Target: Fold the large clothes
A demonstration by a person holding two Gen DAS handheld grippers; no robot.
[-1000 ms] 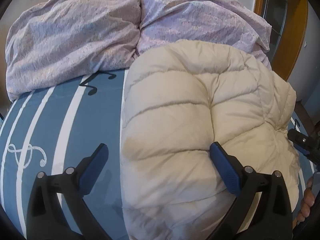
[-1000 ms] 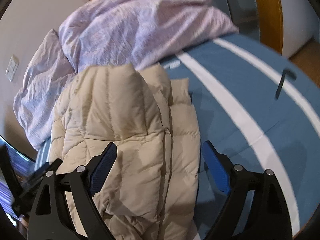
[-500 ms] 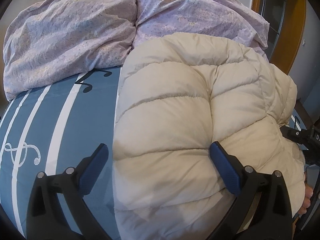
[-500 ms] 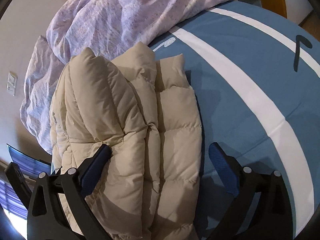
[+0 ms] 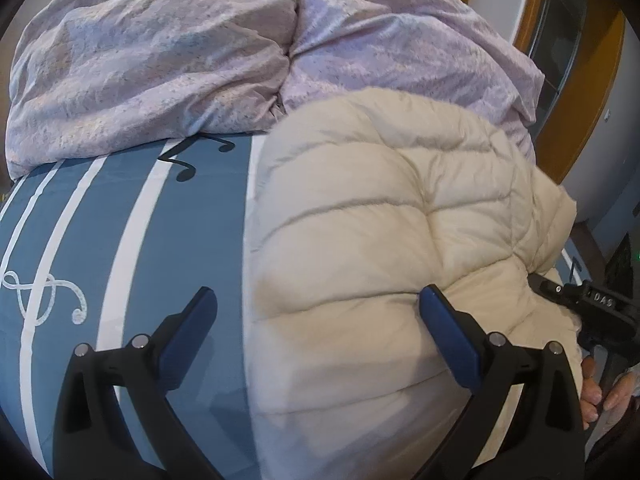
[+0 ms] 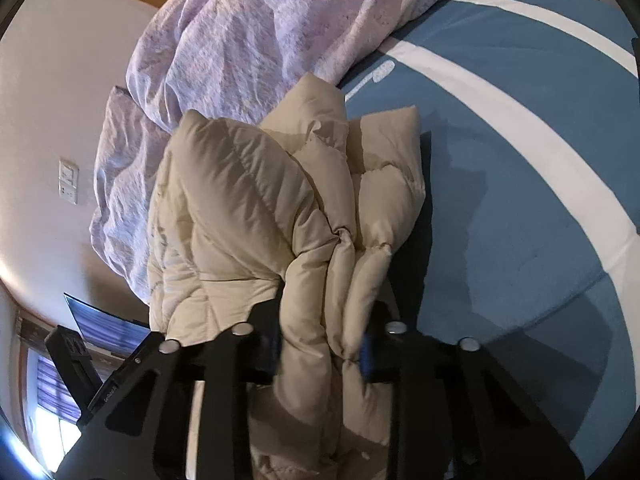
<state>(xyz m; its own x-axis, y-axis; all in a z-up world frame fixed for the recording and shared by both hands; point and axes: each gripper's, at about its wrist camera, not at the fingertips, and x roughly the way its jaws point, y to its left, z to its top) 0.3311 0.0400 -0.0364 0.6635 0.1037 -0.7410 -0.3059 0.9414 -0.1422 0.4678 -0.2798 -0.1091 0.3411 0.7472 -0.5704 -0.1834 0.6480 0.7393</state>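
A cream quilted down jacket (image 5: 380, 240) lies folded in a thick bundle on the blue bed. My left gripper (image 5: 316, 312) is open, its right finger (image 5: 448, 332) pressing against the jacket's top, its left finger over the sheet. In the right wrist view the jacket (image 6: 256, 216) shows as stacked layers. My right gripper (image 6: 320, 344) is shut on the jacket's layered edge, with puffy folds squeezed between the blue pads. The right gripper's body (image 5: 592, 308) and the person's hand show at the left wrist view's right edge.
A crumpled lilac duvet (image 5: 200, 60) is heaped at the bed's head, touching the jacket's far side. The blue sheet with white stripes and music notes (image 5: 120, 240) spreads to the left and, in the right wrist view (image 6: 520, 184), to the right. A wall and door frame stand beyond.
My right gripper closed from wide open onto the jacket's layered edge and moved in closer. The left gripper stayed open and shifted slightly along the jacket.
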